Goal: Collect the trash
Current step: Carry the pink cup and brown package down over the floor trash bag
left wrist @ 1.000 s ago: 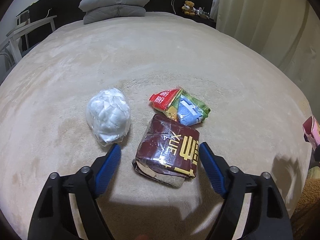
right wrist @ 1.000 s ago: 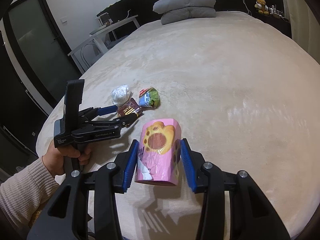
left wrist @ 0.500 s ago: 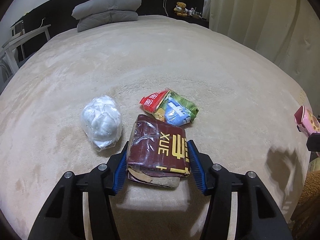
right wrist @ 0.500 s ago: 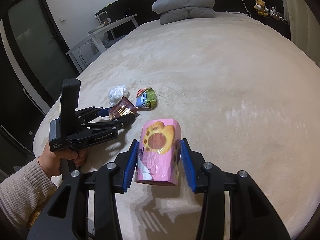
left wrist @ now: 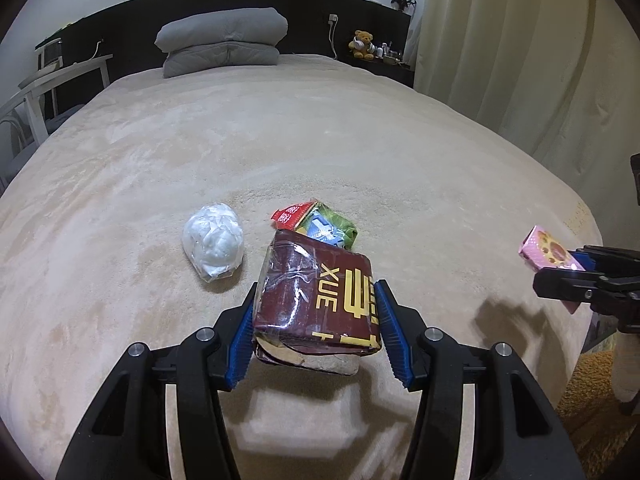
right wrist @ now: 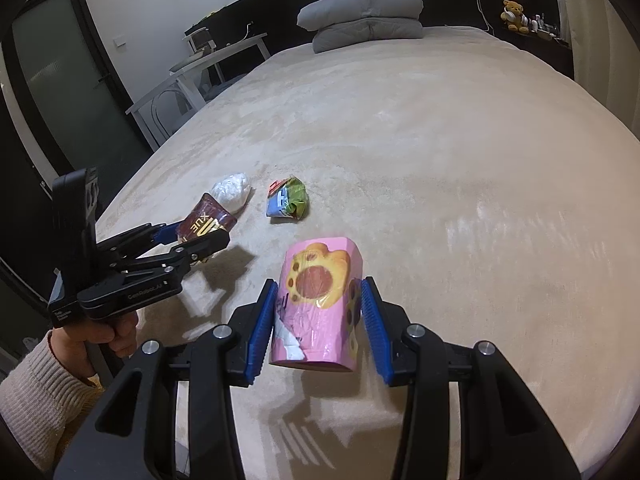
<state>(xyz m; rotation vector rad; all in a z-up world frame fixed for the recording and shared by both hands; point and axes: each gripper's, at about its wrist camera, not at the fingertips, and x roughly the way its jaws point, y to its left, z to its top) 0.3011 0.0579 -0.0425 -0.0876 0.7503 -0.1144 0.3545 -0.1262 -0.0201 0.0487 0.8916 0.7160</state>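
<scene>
Gripping the maroon wrapper (left wrist: 320, 300) between its blue pads, the left gripper (left wrist: 316, 328) has the packet clamped and, judging by the shadow beneath it, lifted clear of the beige bed cover (left wrist: 360, 140); the step in hand looks like the carry-off of this piece of trash. The packet sits squarely between the jaws, its long axis running straight ahead of the gripper, its torn end toward the camera and its far end pointing up the bed to the grey pillows (left wrist: 222, 42). Its gold lettering reads sideways across the top. Just beyond the fingertips lies the crumpled red, blue and green wrapper (left wrist: 320, 226), and forward and to the left of them the white plastic wad (left wrist: 213, 242), both not yet picked up. Off to the right, the right gripper (right wrist: 318, 316) is closed on a pink paw-print packet (right wrist: 320, 304), upright between its jaws. No bin shows in either view, so I cannot tell where the load goes; the next move calls for carrying both packets away without loosening, then returning for the two left.
</scene>
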